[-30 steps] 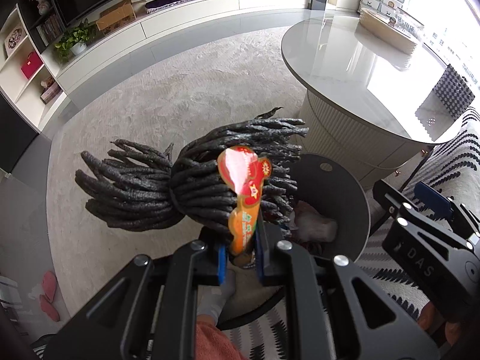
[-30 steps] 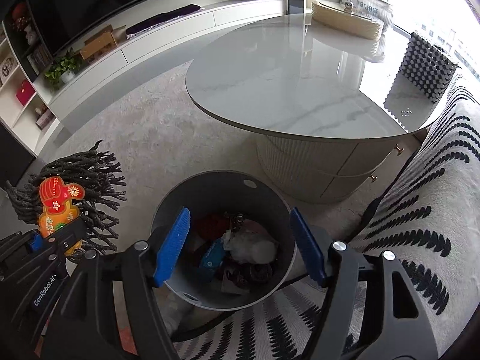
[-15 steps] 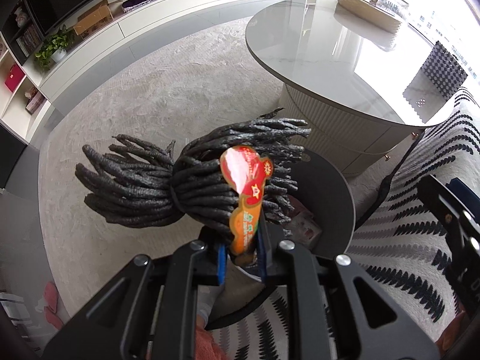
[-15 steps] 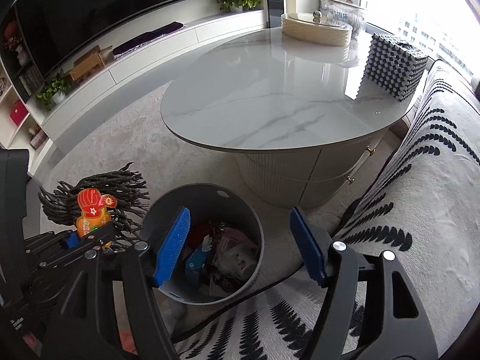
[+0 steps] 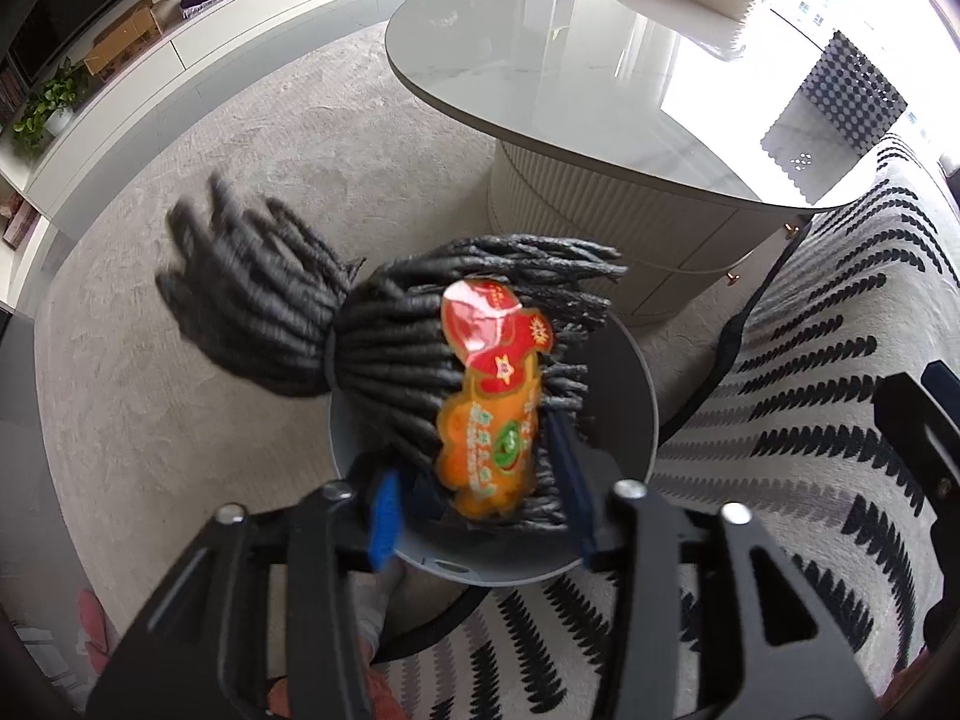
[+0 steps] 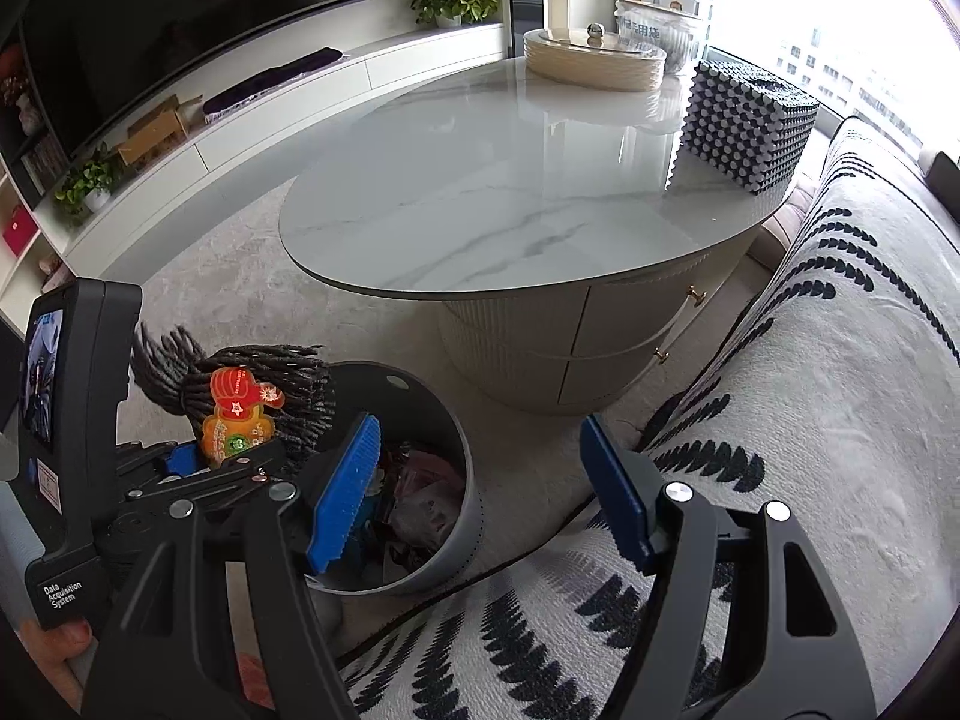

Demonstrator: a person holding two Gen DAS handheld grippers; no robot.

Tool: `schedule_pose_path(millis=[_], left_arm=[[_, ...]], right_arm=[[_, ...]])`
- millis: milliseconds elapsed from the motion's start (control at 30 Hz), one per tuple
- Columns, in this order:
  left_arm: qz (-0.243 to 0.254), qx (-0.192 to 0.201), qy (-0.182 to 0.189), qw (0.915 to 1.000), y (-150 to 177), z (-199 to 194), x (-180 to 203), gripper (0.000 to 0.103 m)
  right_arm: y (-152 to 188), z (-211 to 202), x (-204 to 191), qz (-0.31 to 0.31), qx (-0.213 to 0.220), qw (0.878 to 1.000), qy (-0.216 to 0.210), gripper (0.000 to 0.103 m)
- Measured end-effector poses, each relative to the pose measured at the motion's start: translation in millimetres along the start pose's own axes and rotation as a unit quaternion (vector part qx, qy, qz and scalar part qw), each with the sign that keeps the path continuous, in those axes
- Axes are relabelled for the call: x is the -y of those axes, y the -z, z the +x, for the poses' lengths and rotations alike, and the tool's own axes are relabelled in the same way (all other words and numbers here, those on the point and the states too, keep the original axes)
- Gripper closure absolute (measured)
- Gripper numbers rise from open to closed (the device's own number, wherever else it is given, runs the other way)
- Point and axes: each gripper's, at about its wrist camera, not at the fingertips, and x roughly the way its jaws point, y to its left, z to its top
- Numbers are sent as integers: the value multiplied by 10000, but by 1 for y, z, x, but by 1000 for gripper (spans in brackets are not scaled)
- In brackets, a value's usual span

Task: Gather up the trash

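Left gripper [image 5: 480,516] jaws apart, gripping nothing; the dark yarn bundle [image 5: 384,336] with its orange-red tag [image 5: 489,396] sits between the fingers over the gray trash bin [image 5: 636,396] (blurred; contact unclear). Right gripper [image 6: 480,486] jaws spread wide, empty, just beside the bin, which holds wrappers [image 6: 420,498]. Marble table [image 6: 510,192] behind.

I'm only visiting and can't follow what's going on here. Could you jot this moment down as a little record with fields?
item: dark bundle of cords with an orange-red tag
left gripper: open, bundle between its fingers over the bin
right gripper: open, empty
bin: grey round trash bin, already holding rubbish
nearby: marble table, patterned sofa cover
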Motion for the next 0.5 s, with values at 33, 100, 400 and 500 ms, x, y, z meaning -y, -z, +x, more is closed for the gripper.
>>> schedule_pose_path(millis=[33, 100, 400, 500], left_arm=[[47, 75, -31, 10000, 0, -3, 3, 31], [157, 143, -97, 9997, 1, -6, 9, 31], [471, 84, -55, 9988, 5, -5, 22, 31], [558, 109, -25, 9984, 9, -9, 25, 31]], right_arm=[[1, 0, 1, 12, -1, 10000, 9, 36], [3, -2, 2, 42, 0, 10000, 0, 36], [8, -19, 6, 57, 77, 10000, 24, 36], [11, -30, 10, 82, 95, 9999, 33, 36]])
